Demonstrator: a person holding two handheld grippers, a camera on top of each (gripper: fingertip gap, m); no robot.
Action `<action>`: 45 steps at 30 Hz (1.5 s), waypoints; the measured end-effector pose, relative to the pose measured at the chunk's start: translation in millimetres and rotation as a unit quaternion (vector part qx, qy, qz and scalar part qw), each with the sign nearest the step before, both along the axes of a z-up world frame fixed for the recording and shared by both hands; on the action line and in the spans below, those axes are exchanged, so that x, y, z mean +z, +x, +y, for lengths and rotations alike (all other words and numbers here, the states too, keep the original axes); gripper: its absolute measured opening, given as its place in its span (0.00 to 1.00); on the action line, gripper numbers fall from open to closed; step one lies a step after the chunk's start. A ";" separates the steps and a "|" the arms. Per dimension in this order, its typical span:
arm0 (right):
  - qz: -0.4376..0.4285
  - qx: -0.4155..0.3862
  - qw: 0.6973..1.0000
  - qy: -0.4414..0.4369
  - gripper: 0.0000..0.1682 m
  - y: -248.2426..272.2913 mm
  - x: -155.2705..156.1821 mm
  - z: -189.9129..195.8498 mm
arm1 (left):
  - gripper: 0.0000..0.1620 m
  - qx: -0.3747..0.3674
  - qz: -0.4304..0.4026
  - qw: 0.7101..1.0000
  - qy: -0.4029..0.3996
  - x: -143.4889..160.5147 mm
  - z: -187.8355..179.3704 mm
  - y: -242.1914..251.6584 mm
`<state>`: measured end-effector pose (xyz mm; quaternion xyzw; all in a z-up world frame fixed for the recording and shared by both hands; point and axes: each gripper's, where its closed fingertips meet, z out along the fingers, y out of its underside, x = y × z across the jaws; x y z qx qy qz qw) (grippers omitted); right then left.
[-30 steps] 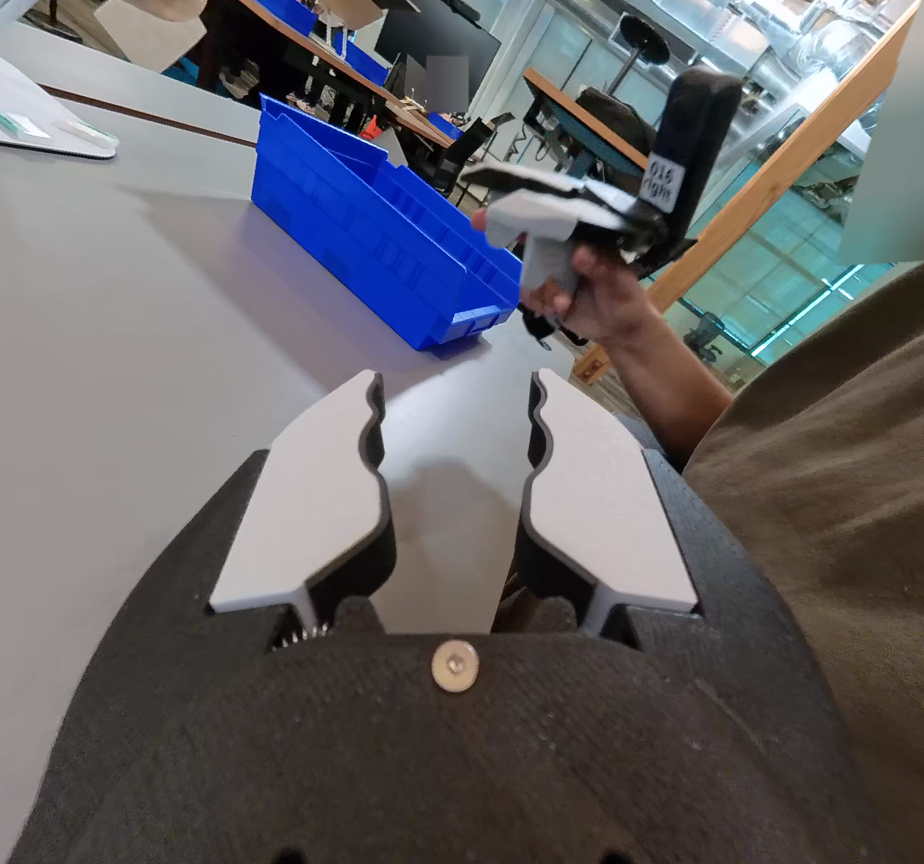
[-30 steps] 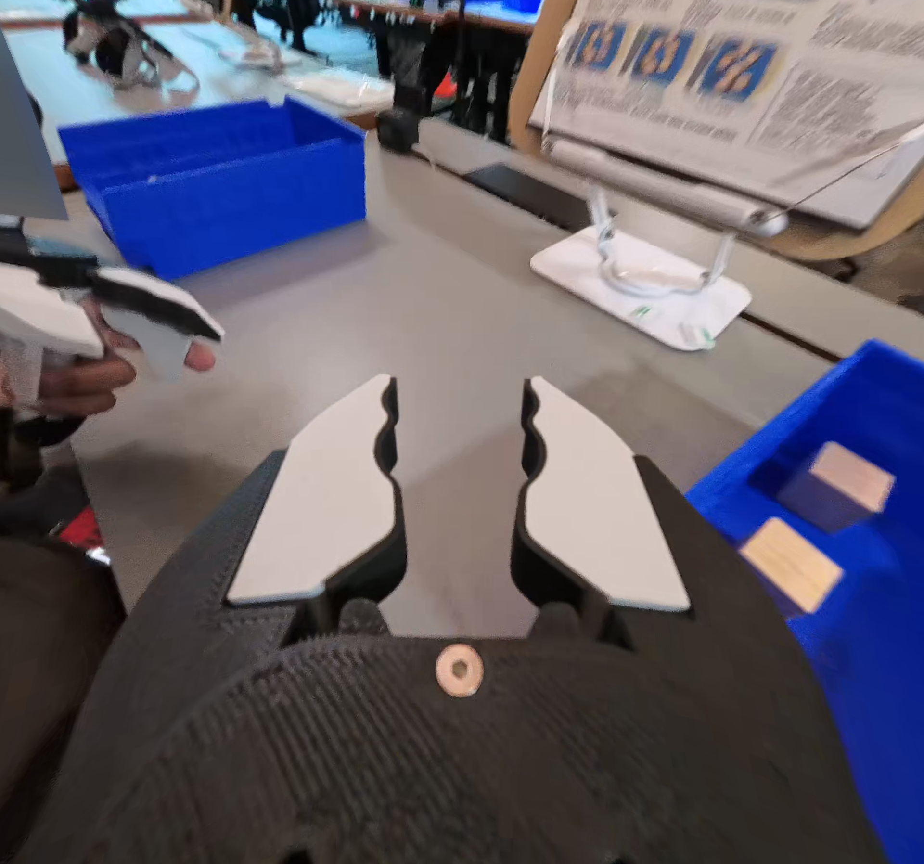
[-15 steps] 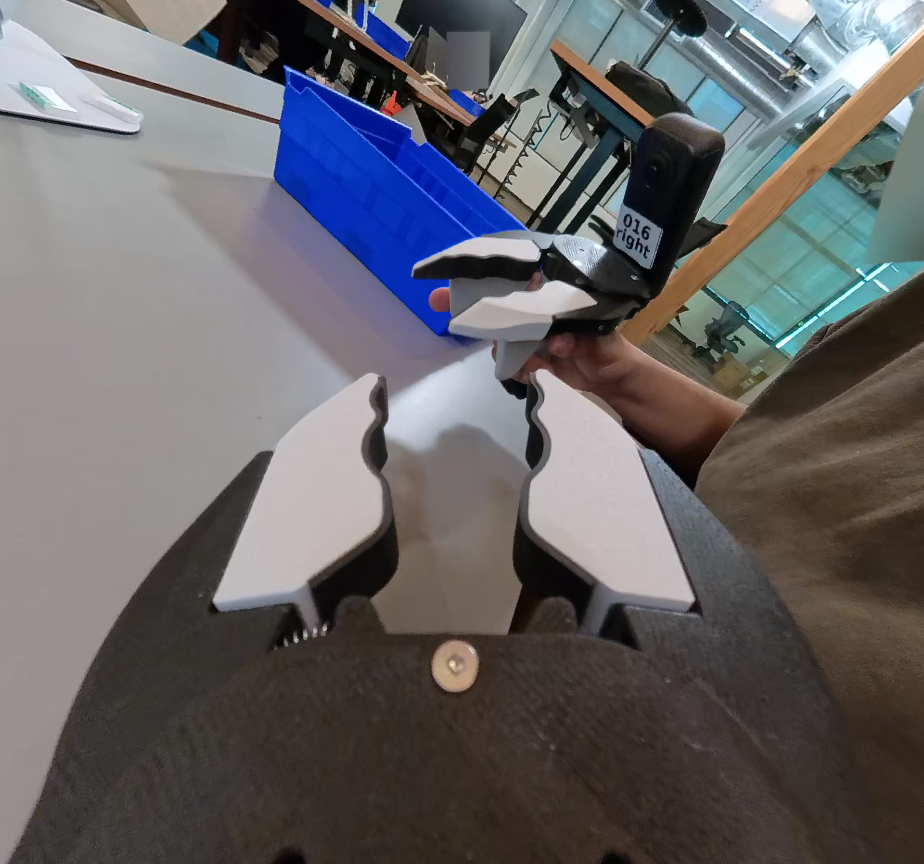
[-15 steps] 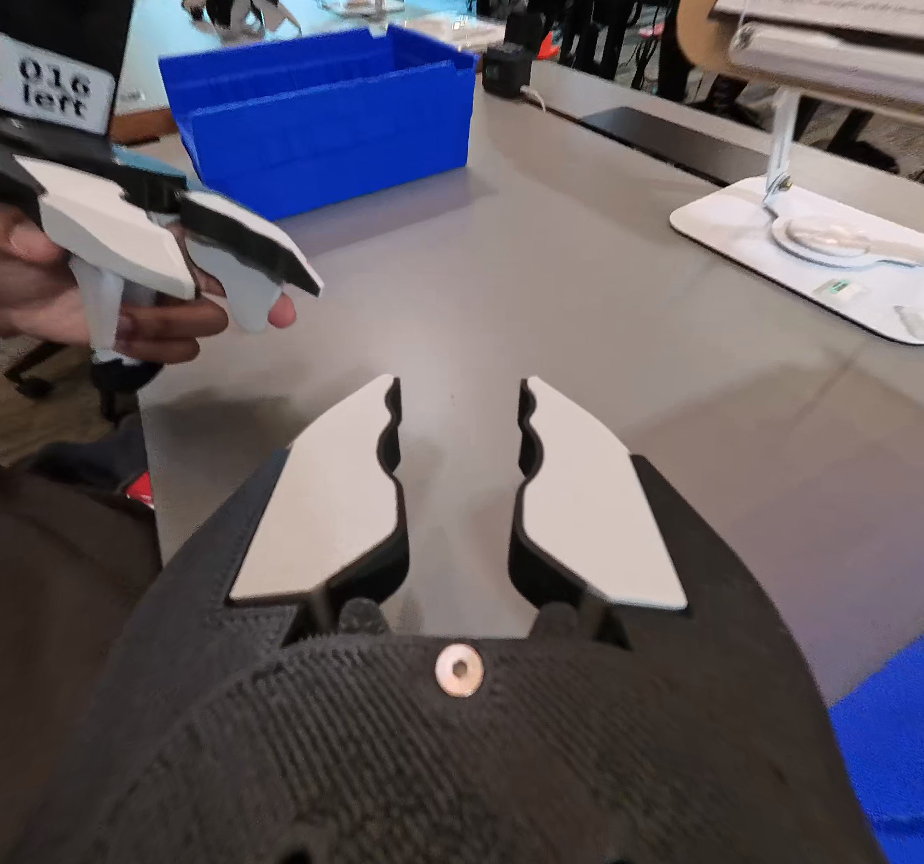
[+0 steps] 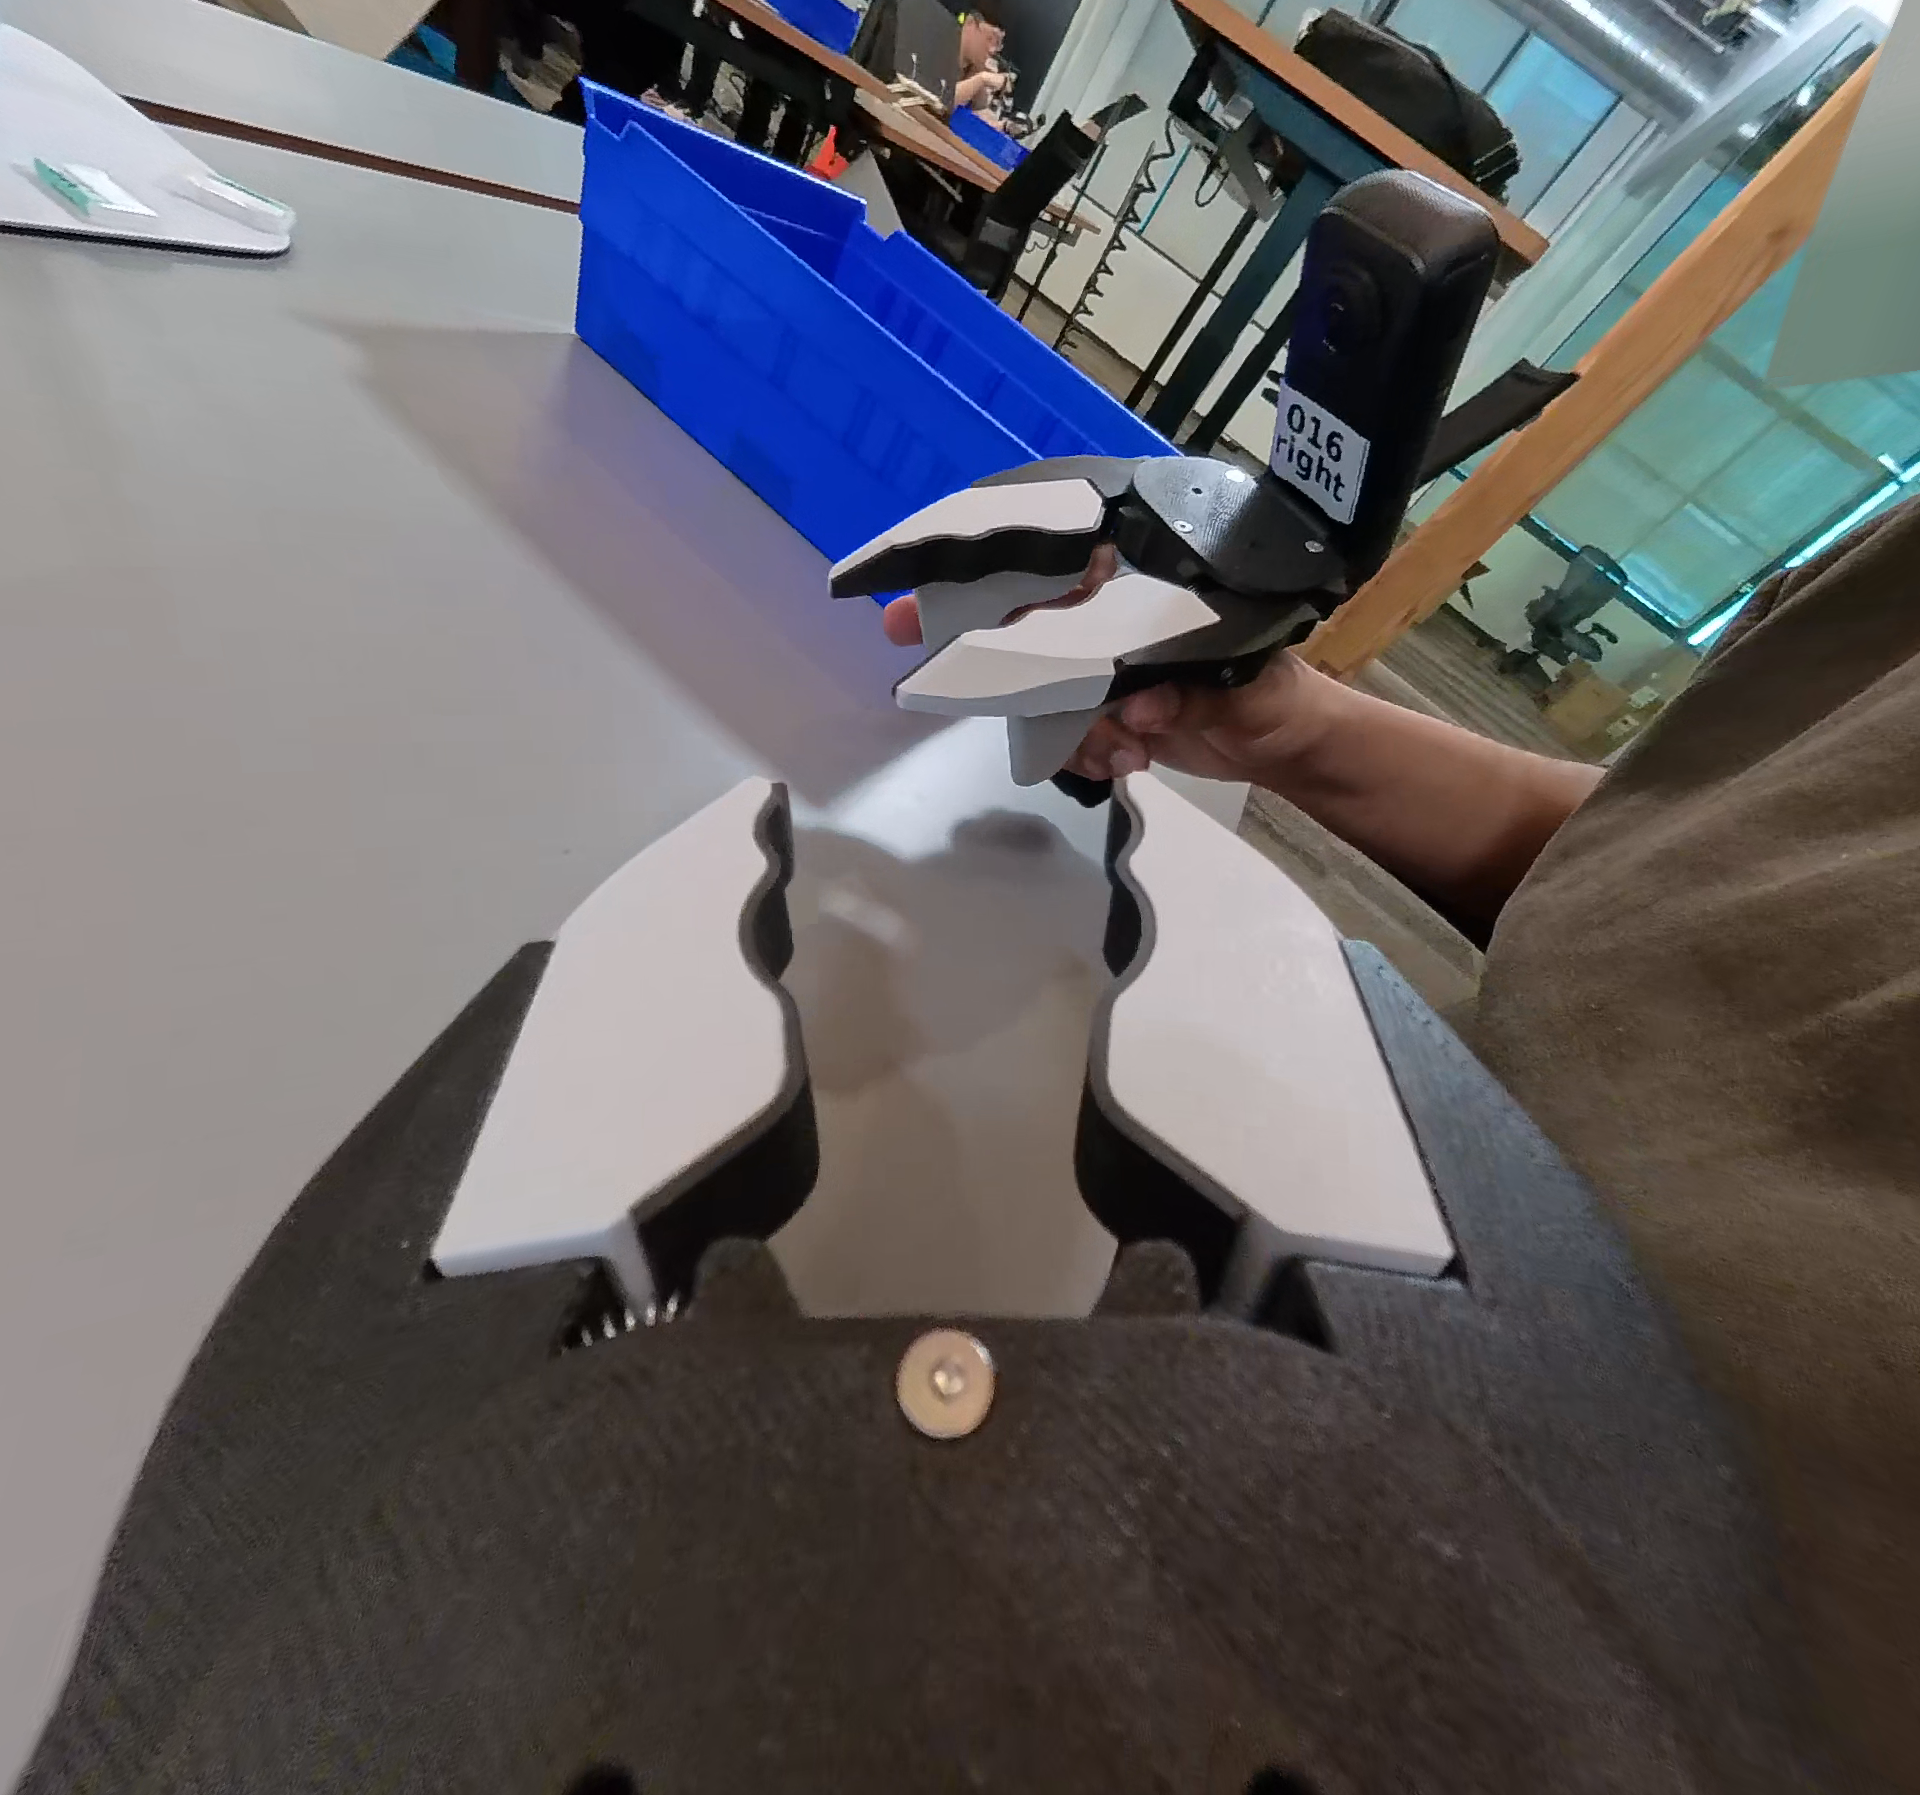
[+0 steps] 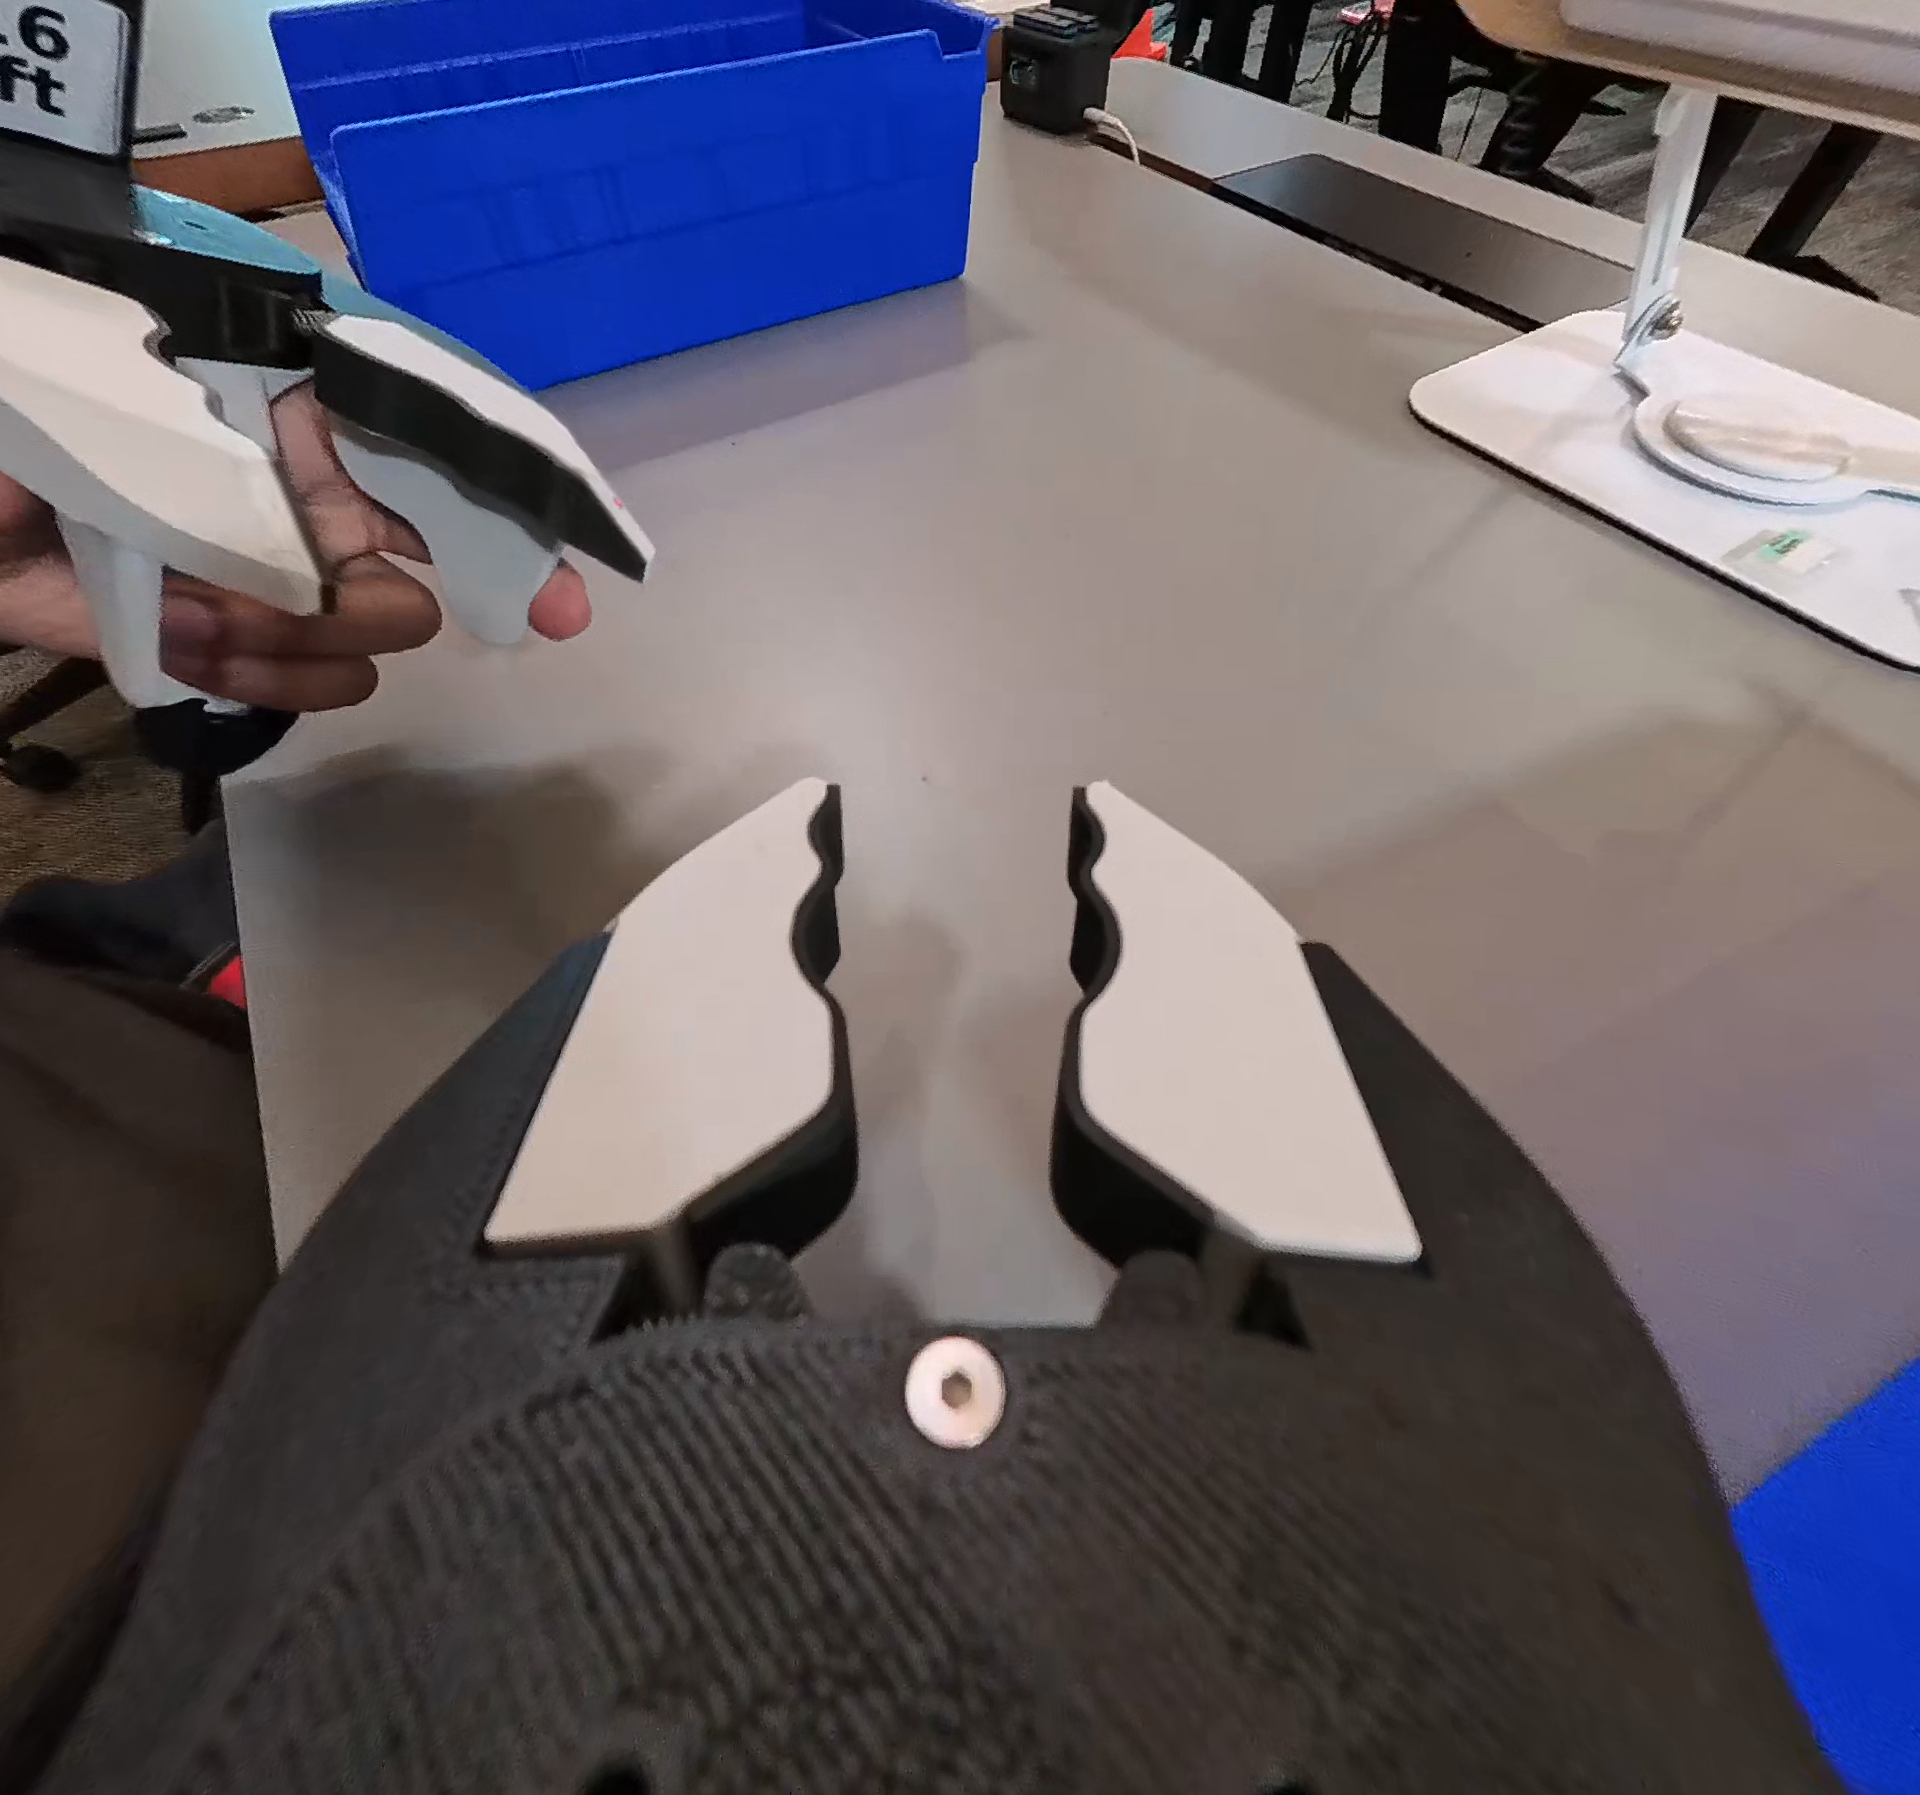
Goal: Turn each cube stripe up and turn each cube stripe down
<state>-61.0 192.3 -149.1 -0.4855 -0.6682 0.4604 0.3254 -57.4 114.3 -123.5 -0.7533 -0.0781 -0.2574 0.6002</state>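
two grippers, both empty, held above a grey table [image 6: 1195, 540]. left gripper [image 5: 943, 800] has its fingers spread wide, nothing between them, only bare tabletop showing through the gap; it also shows in the right wrist view at 9 o'clock [image 6: 468, 561], gripped by a hand [image 6: 281, 623], fingers parted there too. right gripper [image 6: 954, 795] is likewise spread with only table between the fingers; in the left wrist view it sits at about 2 o'clock [image 5: 883, 639], held by the person's other hand [image 5: 1195, 727], turned on its side so one finger is above the other with a gap between. a blue bin [image 6: 644, 156] stands on the table at 11 o'clock in the right wrist view, and a blue bin [image 5: 821, 363] lies at 12 o'clock in the left wrist view, just behind the right gripper (cannot tell whether they are the same bin). no cube can be seen in either view, so the cubes' place cannot be told. white stand base [image 6: 1662, 488] at 2 o'clock in the right wrist view. brown sleeve [image 5: 1714, 1018] at 3 o'clock in the left wrist view.
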 end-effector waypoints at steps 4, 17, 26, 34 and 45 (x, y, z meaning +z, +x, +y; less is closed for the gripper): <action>0.000 -0.012 1.000 0.006 0.26 -2.3 -2.0 2.4 | 0.36 -0.006 -0.012 1.000 0.000 0.3 0.1 1.3; -0.002 -0.009 1.000 0.022 0.27 -5.1 -6.2 -3.2 | 0.35 0.006 -0.059 0.998 0.019 8.3 -2.6 -9.1; -0.003 -0.009 0.999 0.035 0.27 -4.3 -7.1 -3.8 | 0.35 0.005 -0.063 0.998 0.019 8.6 -2.6 -9.0; -0.006 -0.007 0.999 0.039 0.27 -4.2 -8.7 -5.3 | 0.35 0.003 -0.068 0.997 0.019 8.5 -2.7 -8.6; -0.007 -0.006 0.999 0.045 0.27 -4.3 -10.0 -7.2 | 0.35 0.001 -0.074 0.997 0.019 9.1 -2.8 -8.0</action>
